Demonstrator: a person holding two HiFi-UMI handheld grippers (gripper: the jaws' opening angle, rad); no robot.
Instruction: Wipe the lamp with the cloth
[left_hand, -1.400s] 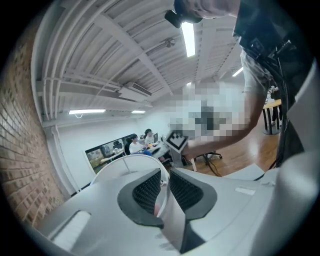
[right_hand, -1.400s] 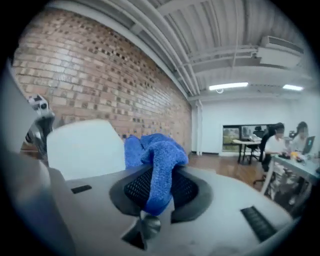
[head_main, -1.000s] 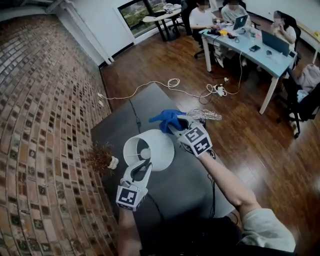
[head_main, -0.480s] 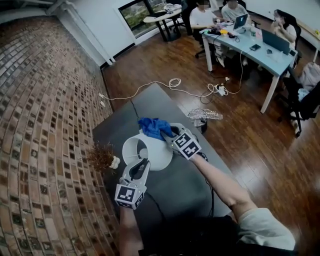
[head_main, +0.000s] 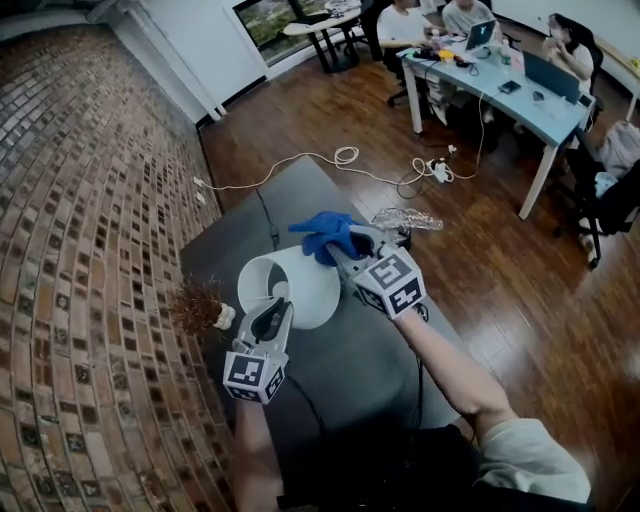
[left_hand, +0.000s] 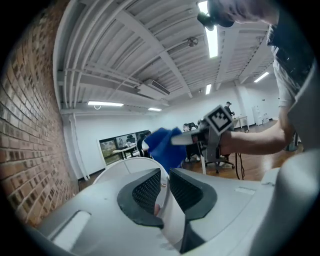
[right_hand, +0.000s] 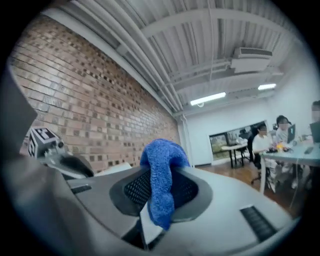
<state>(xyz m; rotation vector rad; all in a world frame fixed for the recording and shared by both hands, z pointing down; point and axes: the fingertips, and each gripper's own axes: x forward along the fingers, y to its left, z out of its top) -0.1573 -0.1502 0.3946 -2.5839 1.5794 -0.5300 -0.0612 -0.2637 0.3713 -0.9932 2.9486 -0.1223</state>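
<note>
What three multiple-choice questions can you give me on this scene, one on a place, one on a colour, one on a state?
1. Where is the cloth?
A. On the wooden floor
B. In the right gripper's jaws, beside the lampshade
C. Down inside the lampshade

2. What colour is the cloth?
A. Red
B. Yellow
C. Blue

3. How does the left gripper stand?
A. Shut on the lampshade's wall
B. Open and empty
C. Shut on the cloth

Answers:
1 B: the right gripper view shows the cloth pinched between its jaws, and the head view puts it next to the shade.
2 C: it is blue in all three views.
3 A: the left gripper view shows the thin white wall clamped between its jaws.
</note>
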